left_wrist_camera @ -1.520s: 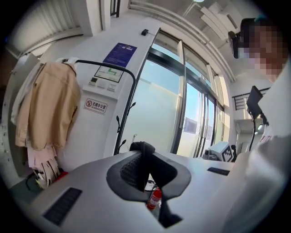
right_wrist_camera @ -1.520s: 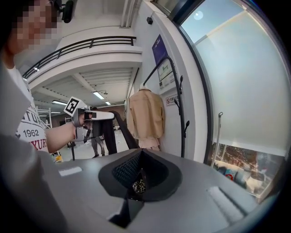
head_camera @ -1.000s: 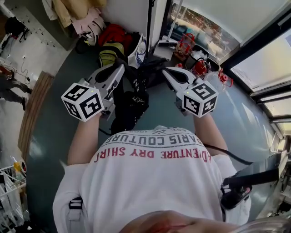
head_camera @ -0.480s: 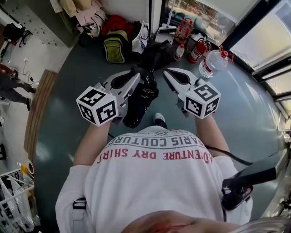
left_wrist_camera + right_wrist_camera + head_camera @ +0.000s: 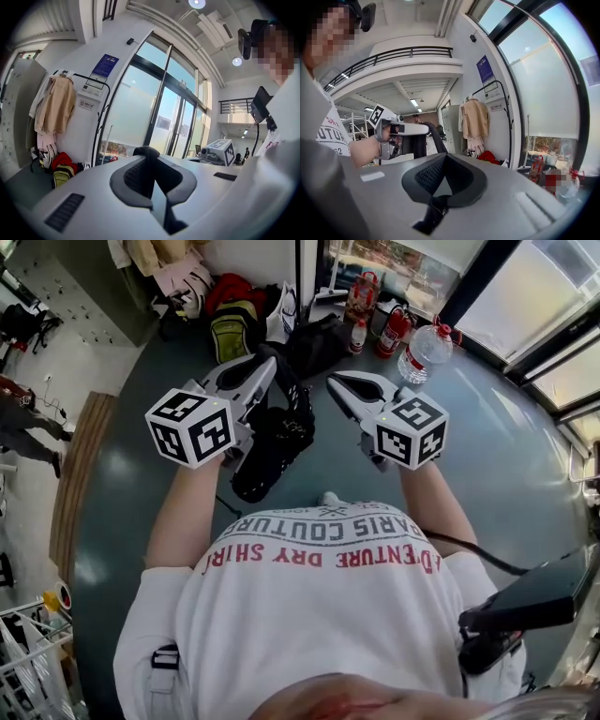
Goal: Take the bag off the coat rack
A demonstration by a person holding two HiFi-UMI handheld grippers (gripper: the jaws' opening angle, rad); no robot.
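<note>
Left gripper (image 5: 268,365) is out at 11 o'clock from our chest. Its jaws are closed on the black strap (image 5: 146,151) of the bag (image 5: 274,439), and the strap loops over the jaw tips. The bag hangs below that gripper, at 12 o'clock between our two grippers.

Right gripper (image 5: 334,383) is at 1 o'clock, level with the left. Its jaws are together with nothing between them.

The coat rack (image 5: 103,123) stands against the wall at 11 o'clock with pale coats (image 5: 57,105) on it, well apart from the bag. A yellow-green backpack (image 5: 228,329) lies on the floor near its foot. At 1 o'clock we see a water bottle (image 5: 422,348) just beside a red fire extinguisher (image 5: 394,329).
</note>
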